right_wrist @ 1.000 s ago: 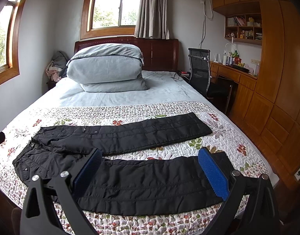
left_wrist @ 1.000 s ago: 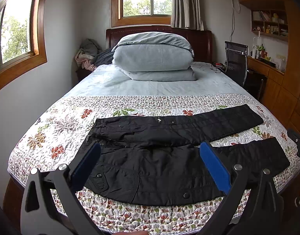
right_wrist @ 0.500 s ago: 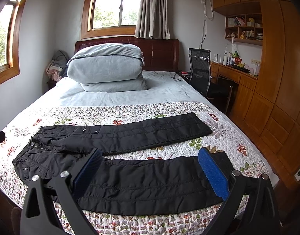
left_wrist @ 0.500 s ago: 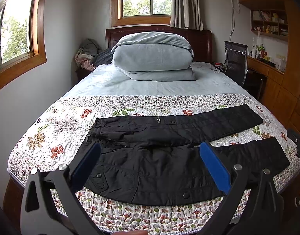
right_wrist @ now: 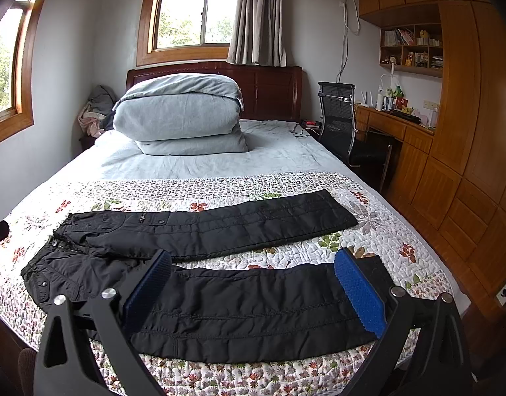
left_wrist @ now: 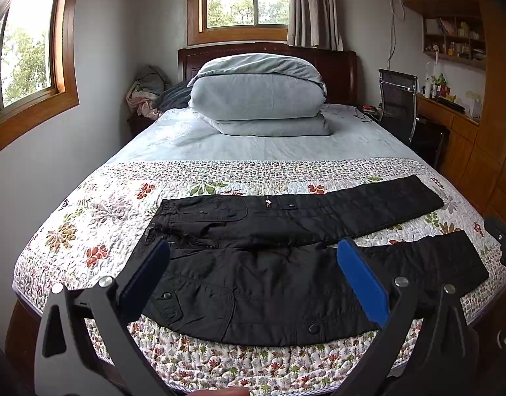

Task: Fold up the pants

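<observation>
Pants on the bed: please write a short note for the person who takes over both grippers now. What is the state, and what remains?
Left gripper: open, holds nothing, above the waist end.
Right gripper: open, holds nothing, above the near leg.
The black pants lie flat on the floral quilt, waist toward the left, legs spread apart toward the right. The far leg lies apart from the near leg.
Done: pants laid out only; no fold is visible.
Left: bring one leg over the other, then fold lengthwise.
</observation>
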### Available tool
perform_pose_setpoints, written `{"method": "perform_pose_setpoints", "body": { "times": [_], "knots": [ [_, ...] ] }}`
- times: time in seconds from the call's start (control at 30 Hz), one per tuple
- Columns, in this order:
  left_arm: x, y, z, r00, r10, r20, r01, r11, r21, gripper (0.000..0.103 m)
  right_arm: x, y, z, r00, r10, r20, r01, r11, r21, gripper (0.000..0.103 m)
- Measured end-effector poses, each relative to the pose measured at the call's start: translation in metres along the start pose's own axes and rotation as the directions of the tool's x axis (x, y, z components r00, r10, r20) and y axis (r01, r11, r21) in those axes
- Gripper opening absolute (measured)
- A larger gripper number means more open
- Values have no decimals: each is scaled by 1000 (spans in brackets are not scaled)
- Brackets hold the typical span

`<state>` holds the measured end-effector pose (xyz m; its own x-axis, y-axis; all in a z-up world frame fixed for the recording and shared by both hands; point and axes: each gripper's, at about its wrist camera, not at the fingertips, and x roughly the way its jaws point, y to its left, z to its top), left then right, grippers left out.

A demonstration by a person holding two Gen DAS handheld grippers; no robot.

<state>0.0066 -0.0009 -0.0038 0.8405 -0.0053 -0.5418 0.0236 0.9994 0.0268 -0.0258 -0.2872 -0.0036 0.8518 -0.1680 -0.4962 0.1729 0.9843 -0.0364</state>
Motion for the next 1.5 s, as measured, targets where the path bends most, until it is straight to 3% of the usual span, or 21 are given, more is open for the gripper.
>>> {"method": "perform_pose_setpoints", "body": {
  "times": [1.33, 1.5],
  "knots": [
    [1, 1, -1, 1000, 0, -5, 0, 1000, 4, 101, 0, -2, -3, 1000, -2, -2, 2, 1000, -1, 100],
    [10, 4, 1, 998, -58, -22, 58, 998, -2, 101, 7, -8, -2, 1000, 17, 1, -17, 1000, -7, 100]
  ]
}}
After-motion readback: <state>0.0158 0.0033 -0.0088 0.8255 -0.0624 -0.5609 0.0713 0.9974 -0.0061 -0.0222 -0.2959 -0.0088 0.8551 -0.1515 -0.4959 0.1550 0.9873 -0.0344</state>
